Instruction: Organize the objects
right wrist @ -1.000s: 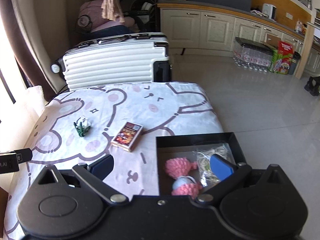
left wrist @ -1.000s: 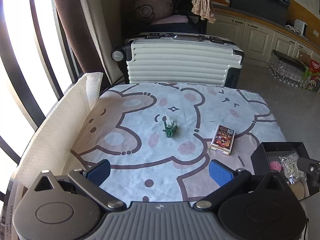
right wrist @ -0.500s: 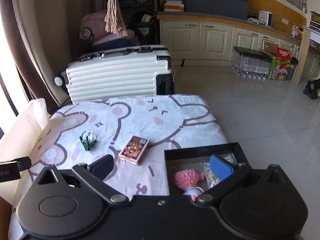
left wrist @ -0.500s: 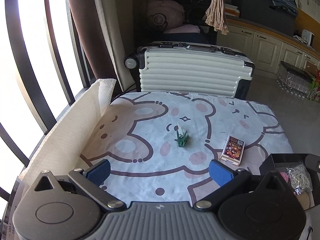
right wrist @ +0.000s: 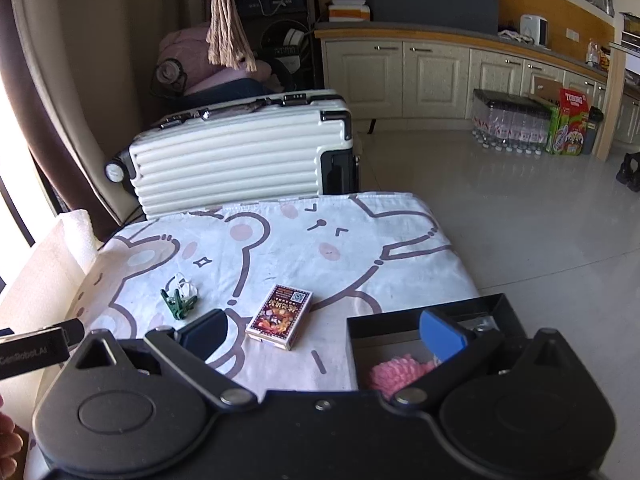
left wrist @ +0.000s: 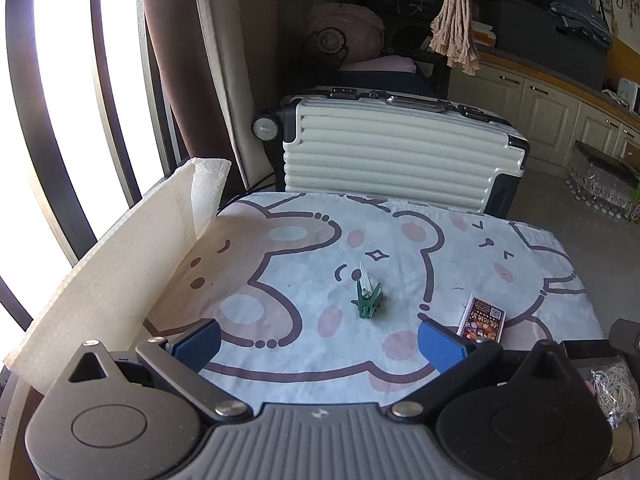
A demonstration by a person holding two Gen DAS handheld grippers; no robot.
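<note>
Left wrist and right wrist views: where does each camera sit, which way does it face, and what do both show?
Left wrist: behind the open left gripper, facing across the table's bear cloth to the suitcase; green clip ahead.
Right wrist: behind the open right gripper, over the black box, facing suitcase and kitchen; fingertip at lower left.
Shared: clip, card box, suitcase, black box.

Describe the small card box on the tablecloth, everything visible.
The card box is a small flat rectangular pack, apparently printed cardboard, dark red with gold and multicoloured artwork, a QR code near its far end and pale side edges. It looks closed and lies flat, face up, on the bear-print tablecloth, turned at an angle. It sits between the green clip and the black box, touching neither. Neither gripper touches it; only the cloth does.
</note>
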